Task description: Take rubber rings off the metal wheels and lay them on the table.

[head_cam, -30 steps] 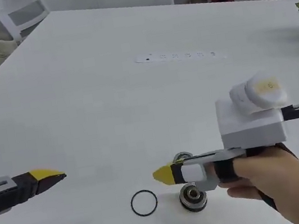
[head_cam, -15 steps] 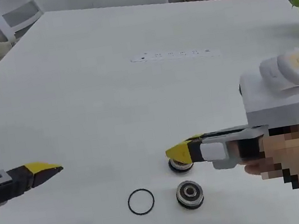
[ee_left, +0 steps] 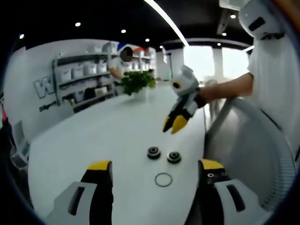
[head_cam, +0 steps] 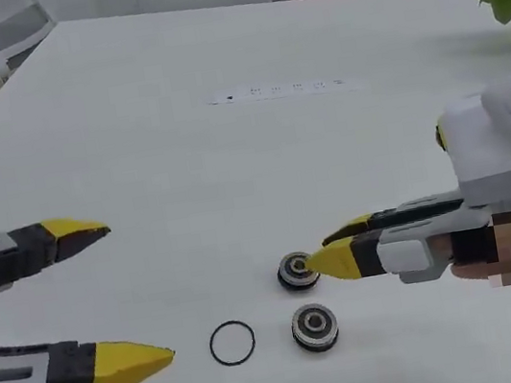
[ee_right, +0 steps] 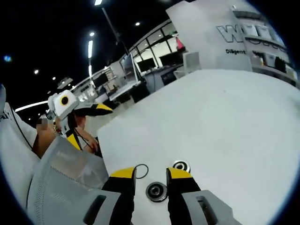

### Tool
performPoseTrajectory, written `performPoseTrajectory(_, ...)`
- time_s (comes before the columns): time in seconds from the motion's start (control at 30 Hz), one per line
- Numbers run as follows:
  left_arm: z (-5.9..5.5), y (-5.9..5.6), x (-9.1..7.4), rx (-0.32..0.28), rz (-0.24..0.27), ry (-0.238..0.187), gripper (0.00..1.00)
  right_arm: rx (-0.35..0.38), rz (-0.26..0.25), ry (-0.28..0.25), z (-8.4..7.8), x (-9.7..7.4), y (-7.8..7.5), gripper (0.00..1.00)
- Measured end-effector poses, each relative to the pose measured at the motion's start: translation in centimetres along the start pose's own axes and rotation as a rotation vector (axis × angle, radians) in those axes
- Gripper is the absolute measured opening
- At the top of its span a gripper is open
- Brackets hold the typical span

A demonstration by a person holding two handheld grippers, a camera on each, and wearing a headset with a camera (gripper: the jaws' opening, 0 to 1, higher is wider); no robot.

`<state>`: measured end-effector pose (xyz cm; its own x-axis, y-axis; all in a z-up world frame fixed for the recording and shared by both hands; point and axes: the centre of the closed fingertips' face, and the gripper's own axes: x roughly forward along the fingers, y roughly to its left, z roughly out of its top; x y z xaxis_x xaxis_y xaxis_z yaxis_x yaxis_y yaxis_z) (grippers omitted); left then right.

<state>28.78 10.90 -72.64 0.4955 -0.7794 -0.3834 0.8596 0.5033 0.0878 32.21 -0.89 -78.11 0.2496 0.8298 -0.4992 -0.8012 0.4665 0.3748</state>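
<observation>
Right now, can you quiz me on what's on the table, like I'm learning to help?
1. True or false: the black ring sits around a wheel.
2. How many metal wheels are on the table? A one, B two, C three.
3. Fill in: the ___ gripper has its jaws spread wider.
Key: 1 false, the ring lies flat on the table by itself, beside the nearer wheel. 2 B. 3 left: the left gripper gapes wide, while the right gripper has only a narrow gap and holds nothing.
</observation>
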Motion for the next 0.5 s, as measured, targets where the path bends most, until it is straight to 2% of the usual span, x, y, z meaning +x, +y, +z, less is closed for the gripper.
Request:
performPoseTrajectory(0.07,1.0,0.1,0.4,0.035,-0.014,0.001,0.76,-0.007,-0.012,0.018,-0.6,-0.2,-0.2,0.23)
performPoseTrajectory(0.17,1.6,-0.1,0.9,0.060,-0.044,0.022,0.76,-0.009,-0.016,0.036,-1.2,-0.2,-0.4,0.23)
performPoseTrajectory(0.23,2.4,-0.2,1.5,0.108,-0.063,0.020,0.76,-0.012,-0.015,0.053,-1.5,-0.1,-0.5,0.23)
performPoseTrajectory(0.37,3.3,-0.2,2.5,0.136,-0.091,0.027,0.76,-0.017,-0.007,0.091,-2.5,0.2,-0.7,0.24)
performPoseTrajectory(0.5,4.6,-0.5,3.9,0.174,-0.126,0.014,0.75,-0.032,-0.012,0.135,-3.6,0.4,-1.1,0.25)
